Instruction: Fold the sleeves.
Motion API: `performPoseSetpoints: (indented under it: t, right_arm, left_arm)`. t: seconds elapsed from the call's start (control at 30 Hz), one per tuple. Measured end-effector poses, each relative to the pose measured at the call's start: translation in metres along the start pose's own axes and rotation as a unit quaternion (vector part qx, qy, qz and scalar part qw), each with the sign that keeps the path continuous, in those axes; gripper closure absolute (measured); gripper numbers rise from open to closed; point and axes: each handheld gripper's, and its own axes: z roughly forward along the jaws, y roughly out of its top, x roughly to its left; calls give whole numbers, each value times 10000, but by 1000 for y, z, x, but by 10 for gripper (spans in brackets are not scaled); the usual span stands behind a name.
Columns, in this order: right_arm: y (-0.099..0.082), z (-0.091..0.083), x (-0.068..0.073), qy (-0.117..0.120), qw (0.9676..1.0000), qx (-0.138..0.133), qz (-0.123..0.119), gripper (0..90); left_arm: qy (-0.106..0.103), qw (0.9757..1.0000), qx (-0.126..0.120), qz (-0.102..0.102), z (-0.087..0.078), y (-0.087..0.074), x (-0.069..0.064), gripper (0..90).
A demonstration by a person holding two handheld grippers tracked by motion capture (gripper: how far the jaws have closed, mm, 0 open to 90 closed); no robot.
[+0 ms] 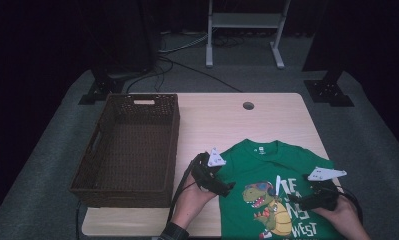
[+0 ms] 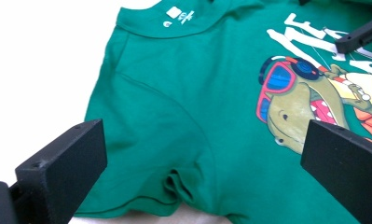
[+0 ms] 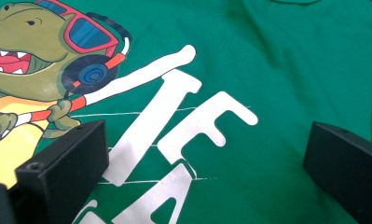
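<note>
Green T-shirt point(image 1: 274, 187) lies flat, print up, at the tabletop's point(image 1: 227, 120) near right corner, collar toward the far edge. I hold the left gripper point(image 1: 222, 187) over its left sleeve and the right gripper point(image 1: 299, 199) over the lettering; both jaws stand wide open, holding nothing, cloth directly below each.

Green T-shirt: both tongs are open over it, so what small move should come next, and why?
Probably lower the left tongs onto the bunched sleeve edge and close there. The green T-shirt lies flat, print up, on the table, both tongs stand open with nothing held, and the left jaws already straddle that fold. The right tongs hover over the white lettering, mid-cloth, where there is no edge to pinch.
</note>
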Motion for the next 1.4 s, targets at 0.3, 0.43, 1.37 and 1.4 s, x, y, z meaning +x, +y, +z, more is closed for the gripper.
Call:
performPoseSetpoints:
  t: [0.3,0.43,1.37,1.4]
  right_arm:
    - [-3,-3,-2,0,10000,-3,6,0]
    - [-3,-4,-3,8,10000,-1,-5,0]
    - [-3,-4,-3,4,10000,1,-7,0]
    - [-3,-4,-3,4,10000,1,-8,0]
  left_arm:
    - [63,10000,37,-38,3,4,12,0]
    - [83,10000,5,-55,4,4,16,9]
    - [687,9957,390,-474,12,-16,55,471]
    - [731,9952,421,-486,13,-17,55,490]
